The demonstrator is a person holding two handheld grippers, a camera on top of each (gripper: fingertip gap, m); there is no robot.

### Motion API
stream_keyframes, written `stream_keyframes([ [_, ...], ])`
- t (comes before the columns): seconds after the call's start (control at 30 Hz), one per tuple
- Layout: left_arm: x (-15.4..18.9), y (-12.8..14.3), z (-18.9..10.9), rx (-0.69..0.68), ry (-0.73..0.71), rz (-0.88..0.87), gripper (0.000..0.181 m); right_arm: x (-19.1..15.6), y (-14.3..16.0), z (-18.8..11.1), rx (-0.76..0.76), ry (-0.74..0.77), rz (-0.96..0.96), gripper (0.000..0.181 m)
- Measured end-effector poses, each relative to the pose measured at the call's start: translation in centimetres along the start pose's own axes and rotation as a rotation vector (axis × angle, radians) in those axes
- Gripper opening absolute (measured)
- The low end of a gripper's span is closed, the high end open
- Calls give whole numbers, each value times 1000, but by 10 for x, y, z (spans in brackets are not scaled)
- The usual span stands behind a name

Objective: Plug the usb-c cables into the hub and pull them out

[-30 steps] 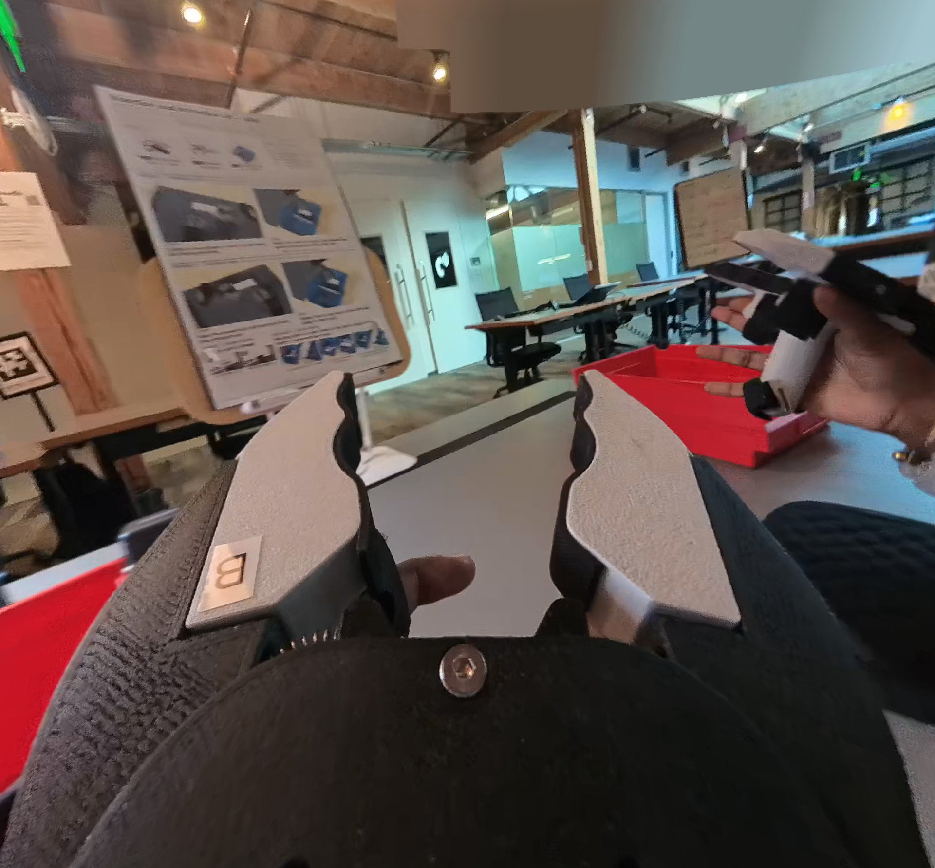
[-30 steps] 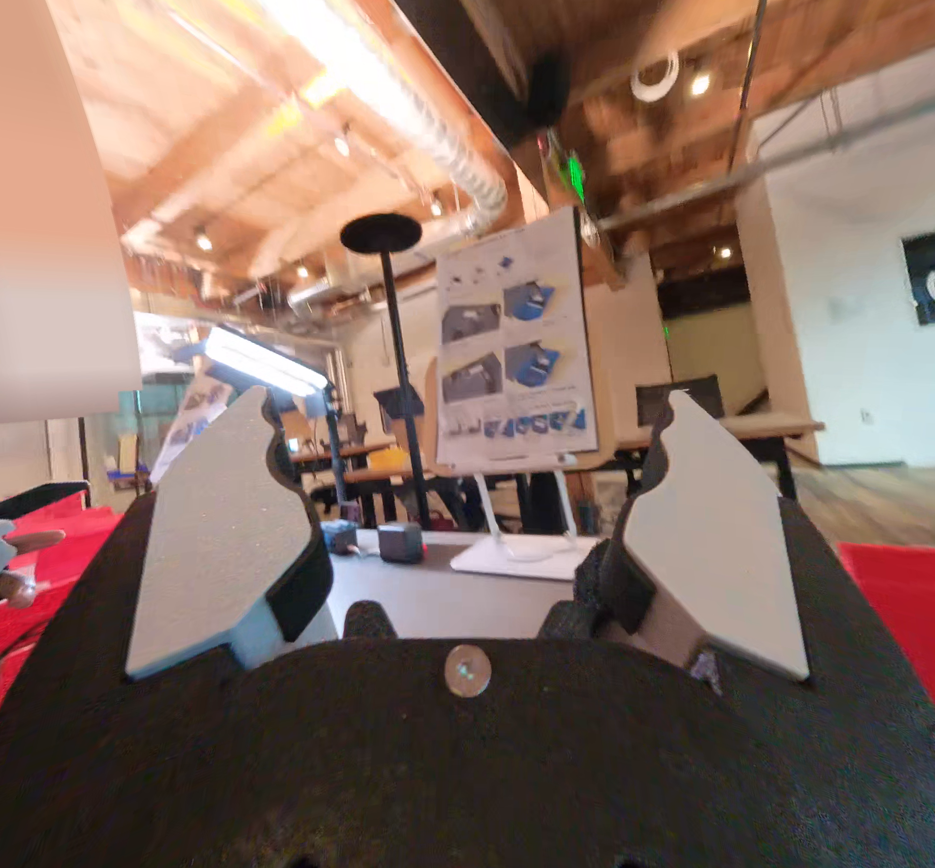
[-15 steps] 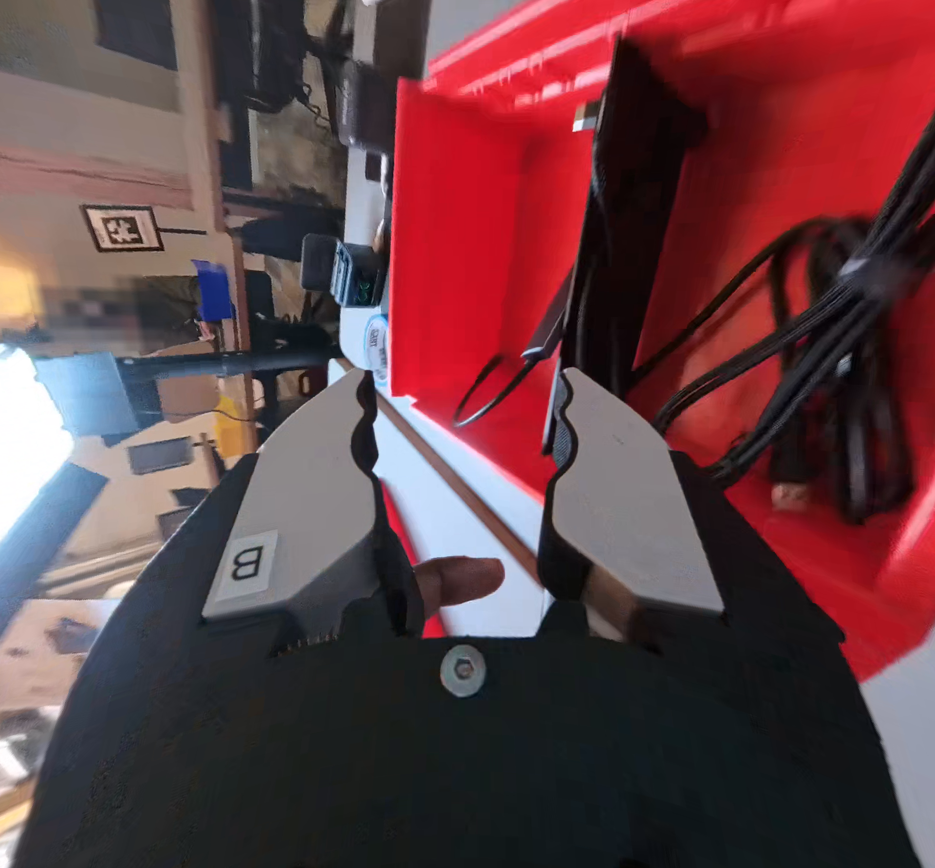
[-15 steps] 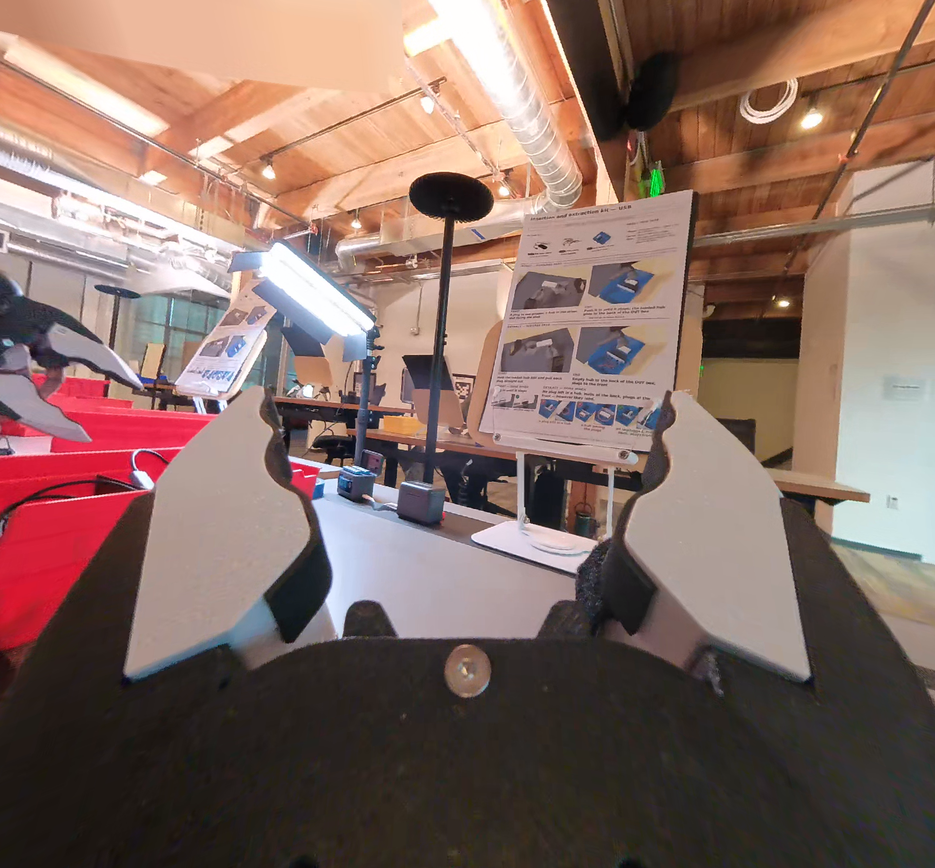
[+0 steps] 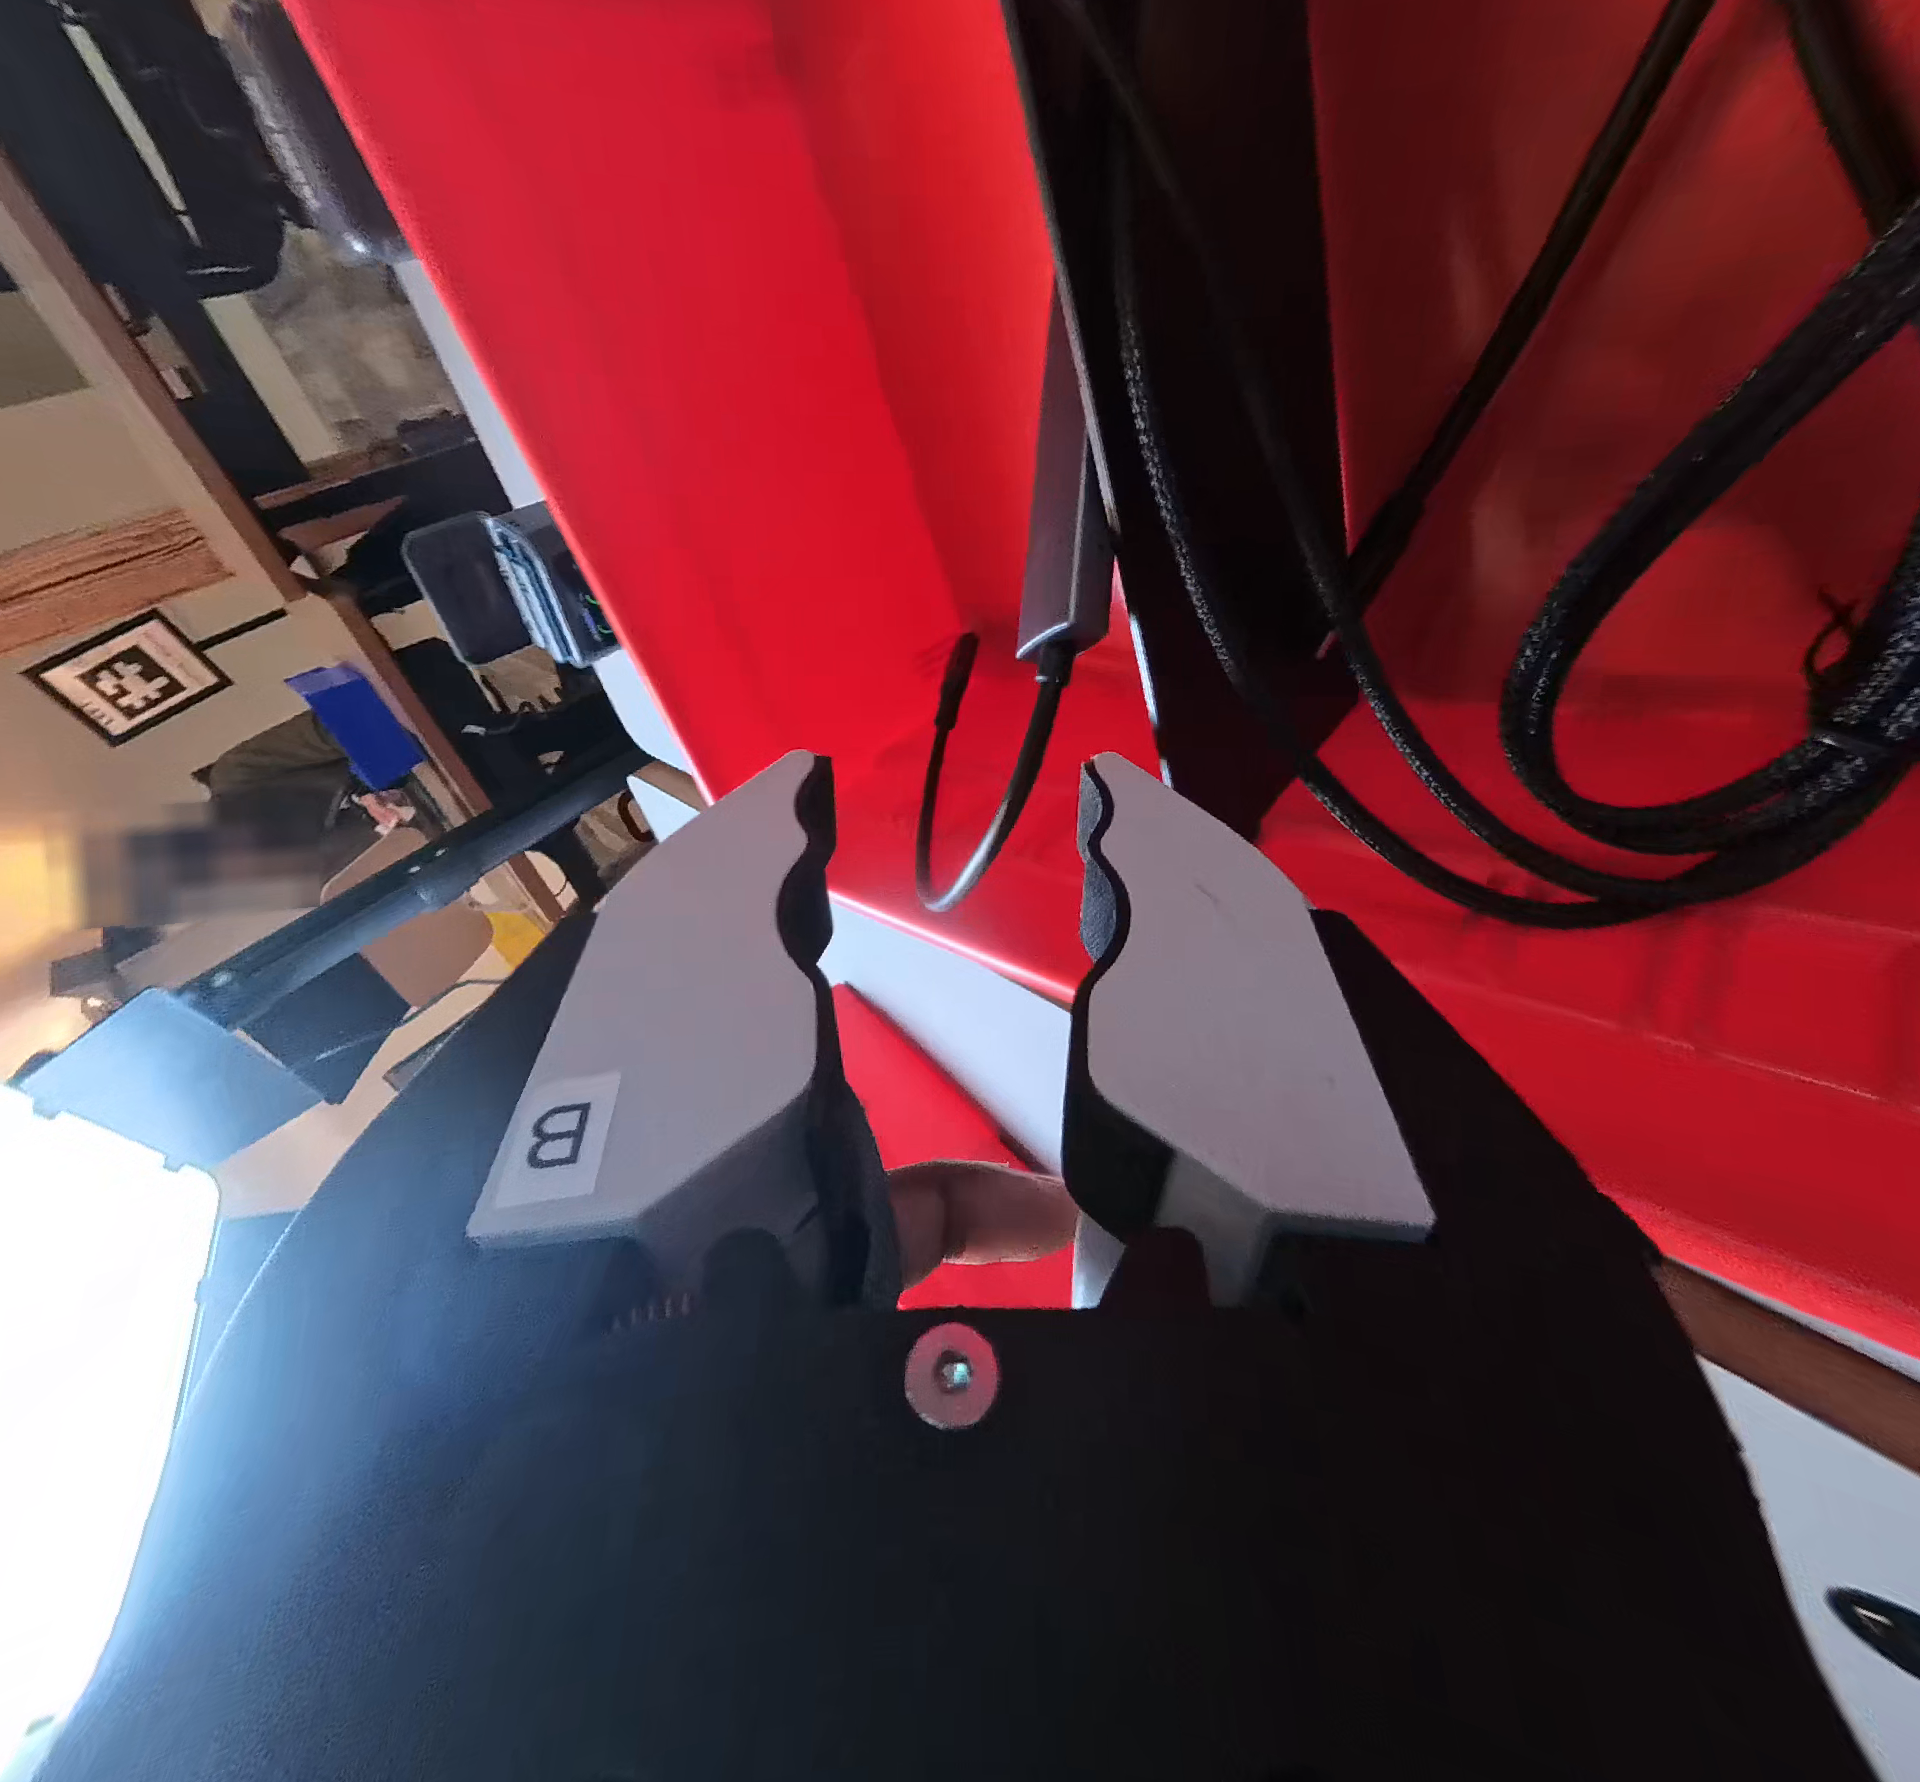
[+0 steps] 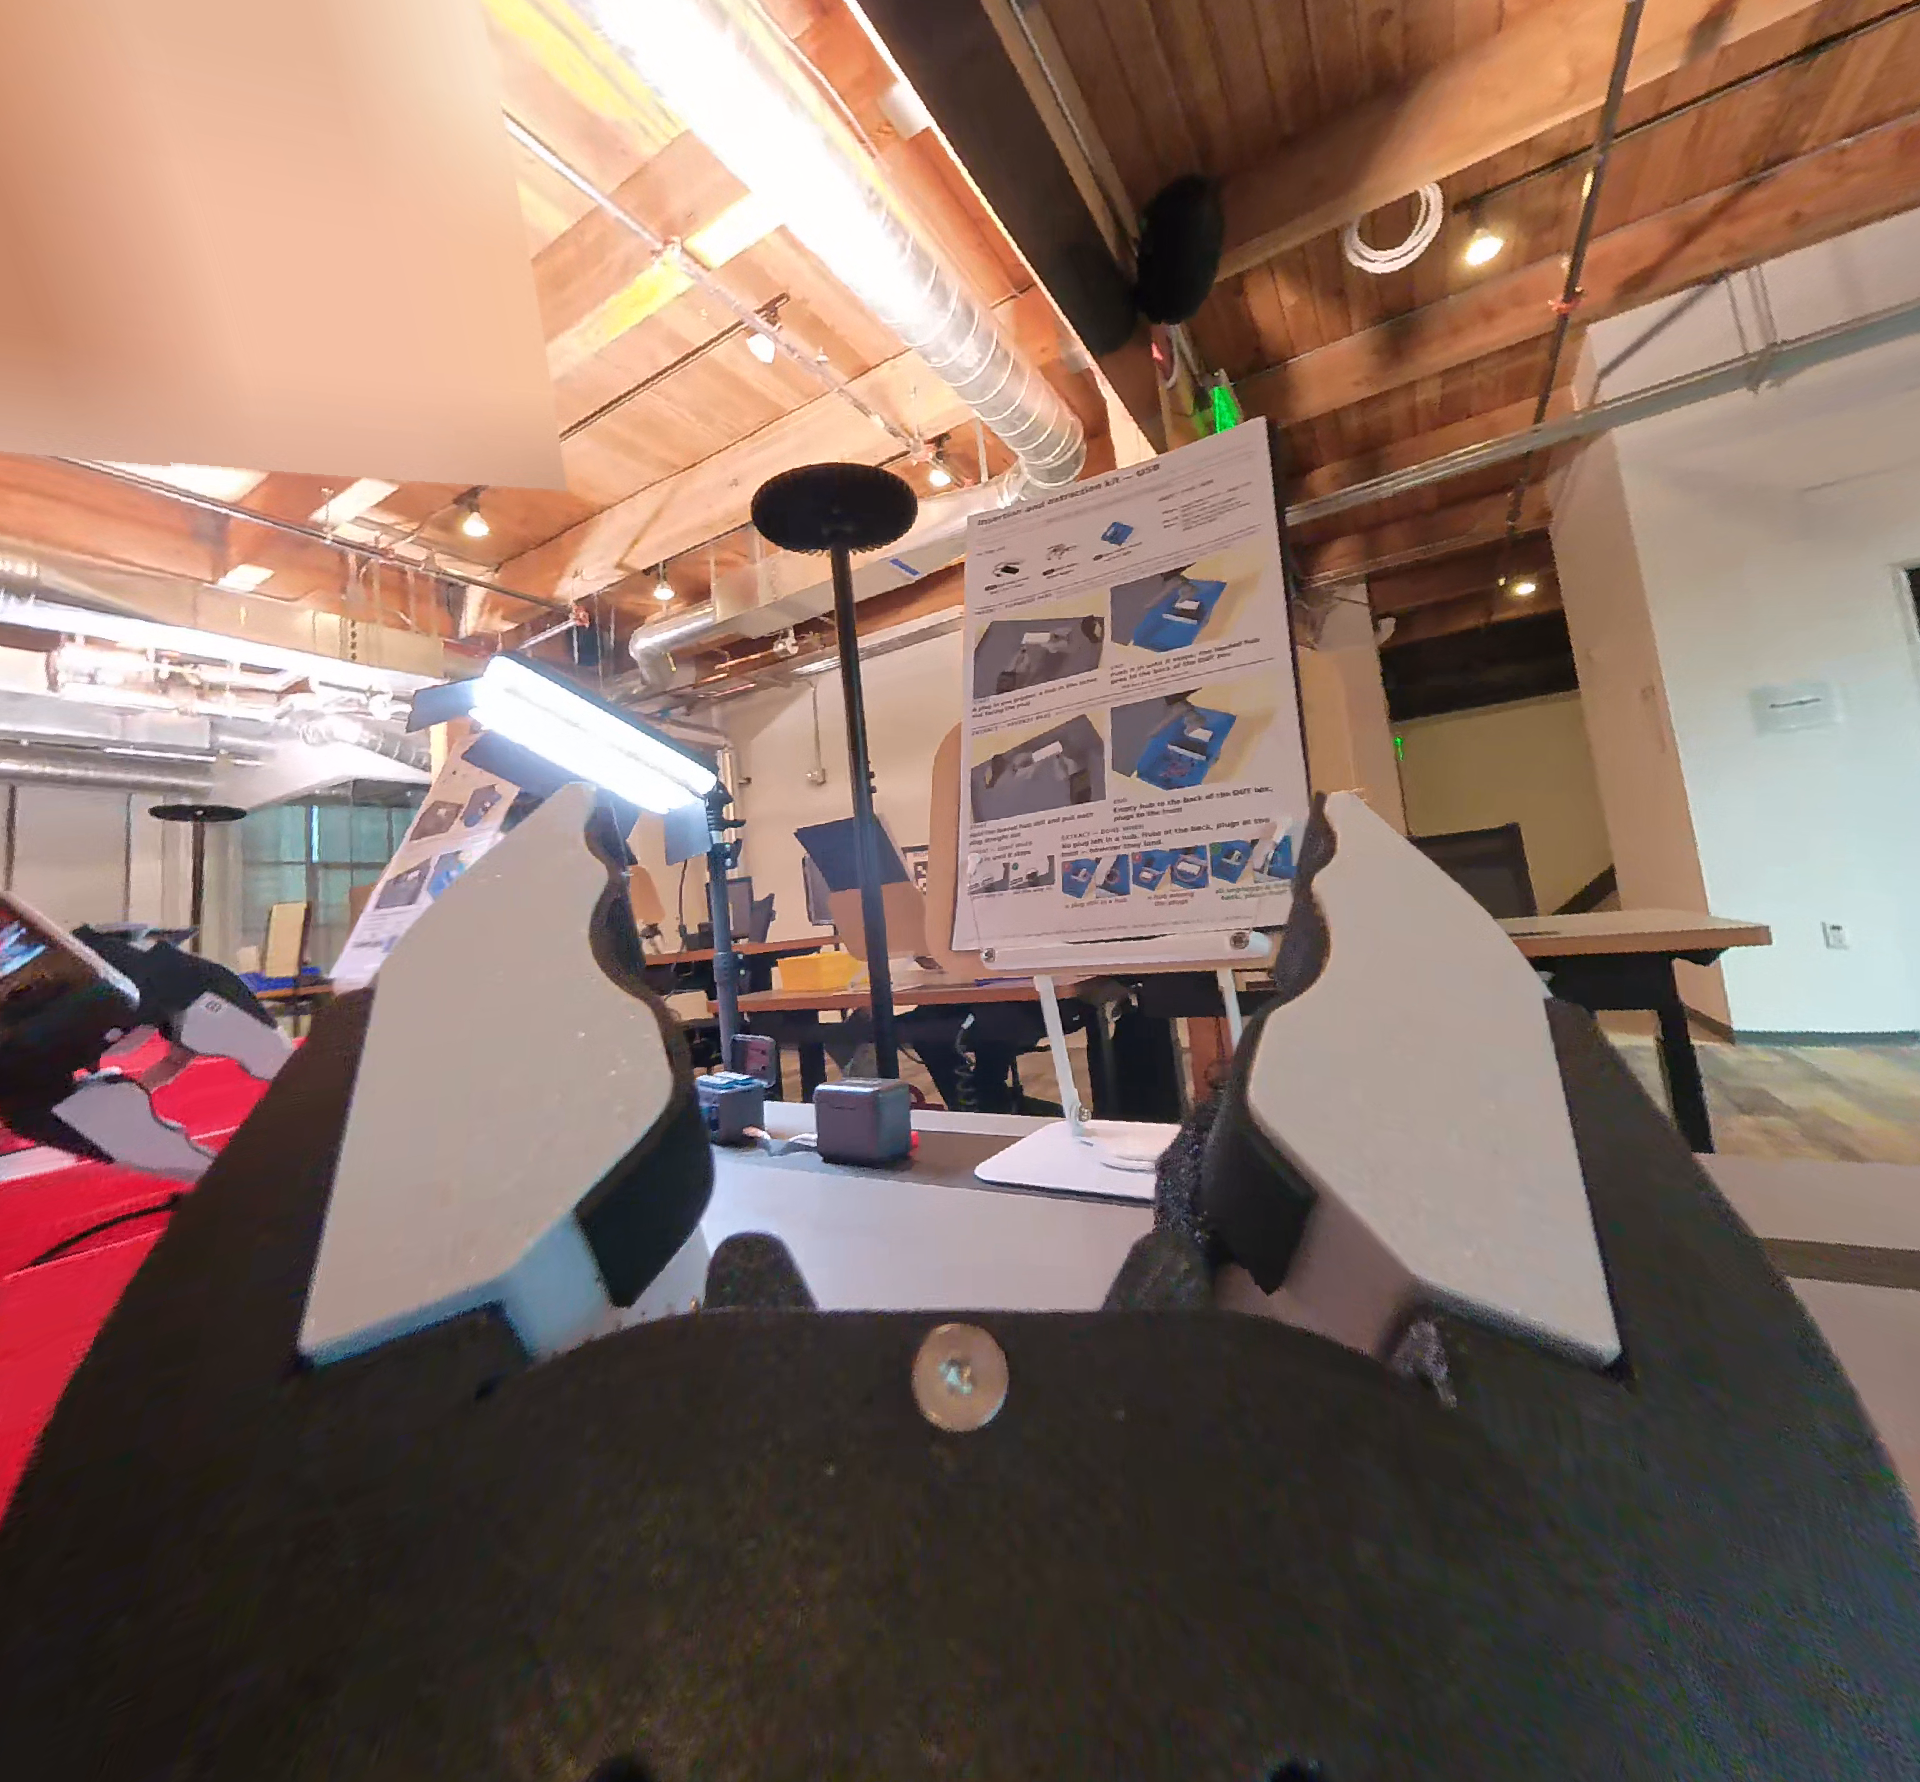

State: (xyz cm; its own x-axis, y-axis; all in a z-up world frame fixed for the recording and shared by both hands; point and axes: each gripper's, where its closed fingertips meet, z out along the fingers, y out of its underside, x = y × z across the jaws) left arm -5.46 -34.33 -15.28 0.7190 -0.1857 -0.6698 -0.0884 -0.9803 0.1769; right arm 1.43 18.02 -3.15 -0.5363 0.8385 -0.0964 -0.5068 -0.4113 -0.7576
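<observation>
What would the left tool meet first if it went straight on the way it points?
Probably the thin black cable loop on the red bin floor, just beyond the open left tool; the slim grey hub lies farther on. Depth is unclear.

Instruction sheet on white stand [image 6: 1132,724], lit lamp bar [image 6: 592,730], small grey cube [image 6: 862,1121]

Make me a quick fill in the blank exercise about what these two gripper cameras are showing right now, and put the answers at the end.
1. The left gripper is held over a bin coloured ____.
2. The grey hub has a short ____ cable looping from its end.
3. The right gripper holds nothing; its jaws are ____.
4. Ahead of the right gripper stands an instruction sheet on a ____ stand.

Answers: red; black; open; white
</observation>
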Motion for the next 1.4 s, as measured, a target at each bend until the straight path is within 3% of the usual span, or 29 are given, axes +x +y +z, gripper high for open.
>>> stream_keyframes([
  [0.03, 1, 0, 4, -4, 10, 8, 43, 1, -1, -1, 6, 9, -8, 119],
  [0.1, 2, -1, 9, 4, 7, 26, 10, 3, -3, -1, 11, 19, -22, 116],
  [0.23, -24, -6, -3, 13, -116, -52, 6, 4, 0, -1, 1, 22, -17, 113],
  [0.43, -115, -17, -93, 196, -520, -494, 3, -1, 7, 1, -32, -4, -31, 110],
  [0.57, -140, -54, -149, 529, -692, -839, 3, -10, 11, 2, -53, -51, -44, 108],
  [0.67, -142, -91, -179, 791, -758, -961, 3, -21, 14, 2, -67, -108, -47, 105],
  [0.83, -129, -167, -213, 1205, -707, -1037, 3, -51, 20, -1, -103, -293, 23, 90],
  [1.03, -97, -239, -213, 1449, -593, -1233, 3, -94, 42, -11, -226, -519, 70, 79],
  [1.17, -75, -281, -207, 1561, -580, -1210, 3, -102, 24, -8, -144, -540, 320, 64],
  [1.3, -60, -317, -188, 1556, -543, -1142, 3, -95, 5, -6, -46, -557, 676, 56],
  [1.4, -50, -340, -176, 1601, -433, -1143, 3, -100, 10, -6, -61, -577, 703, 56],
])
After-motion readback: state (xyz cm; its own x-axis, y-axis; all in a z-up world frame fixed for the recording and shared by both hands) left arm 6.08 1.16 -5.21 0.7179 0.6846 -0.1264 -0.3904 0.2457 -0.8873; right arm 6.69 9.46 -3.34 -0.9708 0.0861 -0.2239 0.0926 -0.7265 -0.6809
